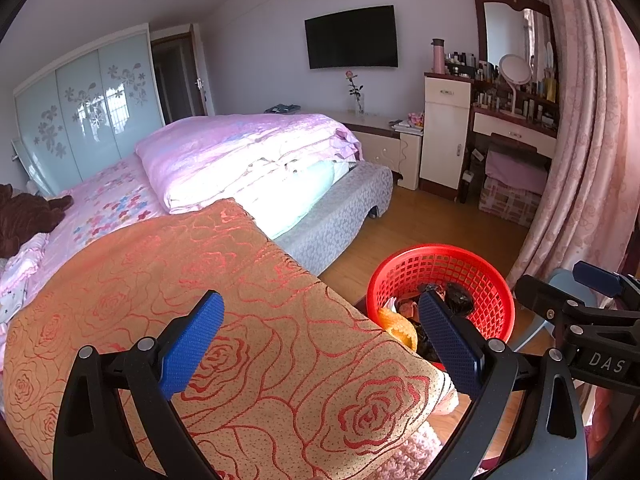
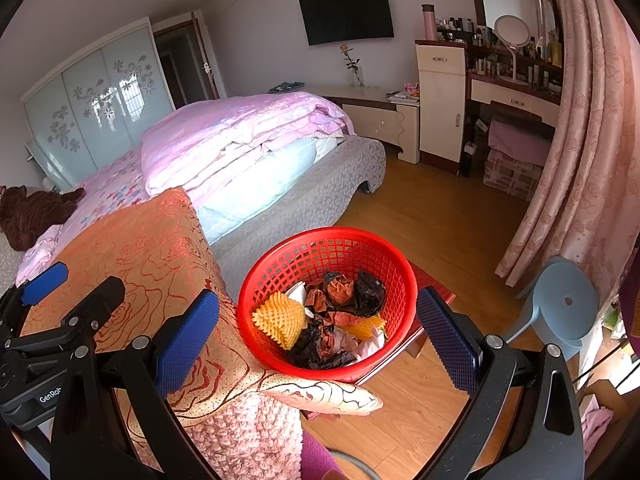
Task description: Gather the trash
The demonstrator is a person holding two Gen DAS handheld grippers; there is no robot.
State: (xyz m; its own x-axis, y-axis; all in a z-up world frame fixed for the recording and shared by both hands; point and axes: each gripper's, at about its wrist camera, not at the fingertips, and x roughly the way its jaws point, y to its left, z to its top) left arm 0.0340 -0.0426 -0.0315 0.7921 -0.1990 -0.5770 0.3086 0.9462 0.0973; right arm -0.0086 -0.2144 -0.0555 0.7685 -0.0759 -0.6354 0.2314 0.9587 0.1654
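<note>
Both tools empty, jaws spread wide. Left gripper (image 1: pixel 320 344) hung over the rose-patterned orange blanket (image 1: pixel 224 320) in the lower middle of its view, nothing between the blue pads (image 1: pixel 192 344). Right gripper (image 2: pixel 320 340) likewise parted, framing the red basket (image 2: pixel 280 264) at centre frame.

Trash (image 2: pixel 332 320) lay heaped inside that basket: crumpled black and reddish-brown wrappers, 2 yellow foam nets, some white paper. Basket perched on a small red stool (image 2: pixel 434 280), its near rim touching the blanket's draped corner. In the left view, same basket (image 1: pixel 492 280) at lower right, partly hidden behind the right pad.

Judged late in the task: collected pieces already in the basket, no loose scrap visible on the blanket, the bed (image 1: pixel 240 152) or the wooden floor (image 2: pixel 440 220), though ground below the blanket stayed hidden. Step in hand seemed a pause between drops, or the finish.

Next move, probably: a search for leftover scraps out of frame, else a grip on the basket rim, with care for its perch at the stool's edge.
</note>
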